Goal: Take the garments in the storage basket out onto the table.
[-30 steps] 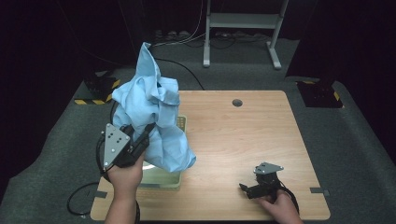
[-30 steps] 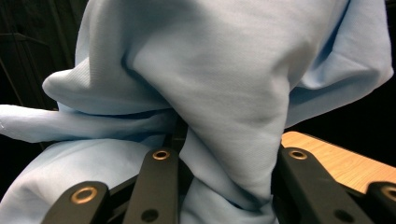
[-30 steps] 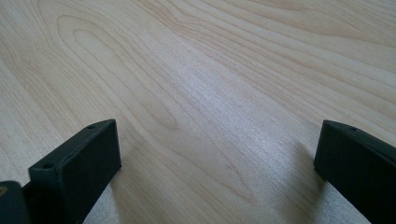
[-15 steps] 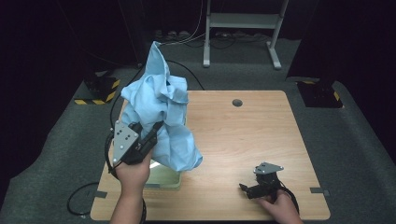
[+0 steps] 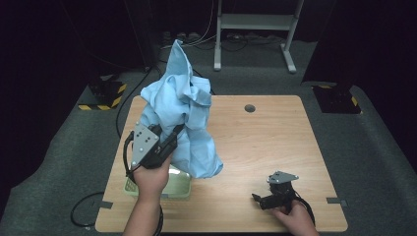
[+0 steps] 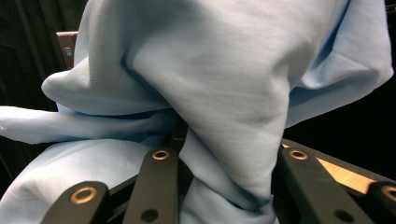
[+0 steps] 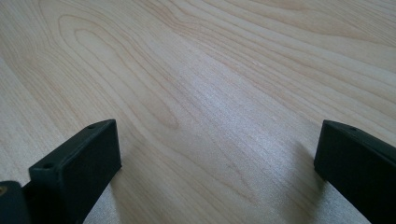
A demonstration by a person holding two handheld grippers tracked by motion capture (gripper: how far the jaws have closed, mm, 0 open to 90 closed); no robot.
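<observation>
Light-blue cloth: one piece, hanging bunched above the table's nine-o'clock side, over the basket.
Left gripper: pinching a fold of the cloth between pressed-together jaws, lifting it.
Green basket: one, sitting at seven o'clock on the wooden table, partly under the cloth.
Right gripper: resting at five o'clock, jaws spread, gripping nothing.
Progress: the cloth is looking lifted out; spreading or laying it down is remaining.
Count: two grippers, one table.
</observation>
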